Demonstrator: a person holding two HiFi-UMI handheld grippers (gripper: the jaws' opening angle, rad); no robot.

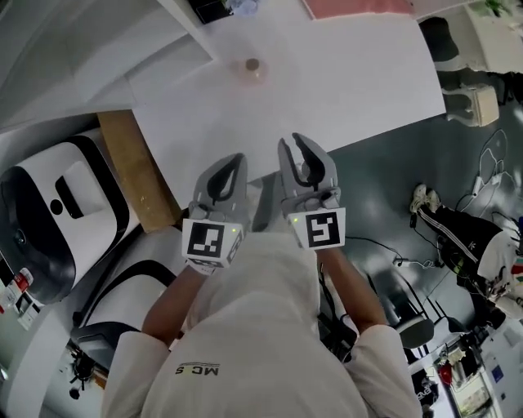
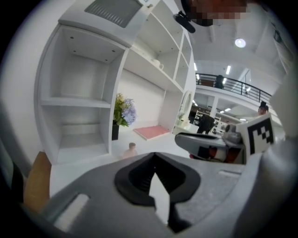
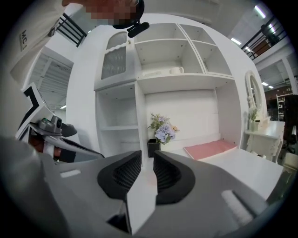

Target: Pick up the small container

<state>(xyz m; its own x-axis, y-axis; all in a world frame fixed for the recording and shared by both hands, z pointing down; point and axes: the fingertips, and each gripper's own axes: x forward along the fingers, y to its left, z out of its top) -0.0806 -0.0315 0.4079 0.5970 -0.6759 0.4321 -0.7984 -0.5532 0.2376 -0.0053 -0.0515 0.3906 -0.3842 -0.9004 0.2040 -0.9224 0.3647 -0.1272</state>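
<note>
The small container (image 1: 252, 67), a pinkish pot with a brown lid, stands alone on the white table (image 1: 351, 82), far from both grippers. The left gripper view shows the container (image 2: 131, 149) beyond the jaw tips, in front of the shelves. My left gripper (image 1: 238, 160) hovers over the table's near edge, its jaws shut with nothing in them (image 2: 153, 155). My right gripper (image 1: 296, 140) is beside it, slightly further onto the table. Its jaws stand a narrow gap apart and are empty (image 3: 147, 155). In the right gripper view the jaws hide the container.
A pink mat (image 1: 355, 6) lies at the table's far side, and a black vase of flowers (image 3: 160, 132) stands by the white shelf unit (image 2: 79, 102). A wooden board (image 1: 139, 171) leans at the table's left edge. Cables and bags lie on the floor at right (image 1: 458, 229).
</note>
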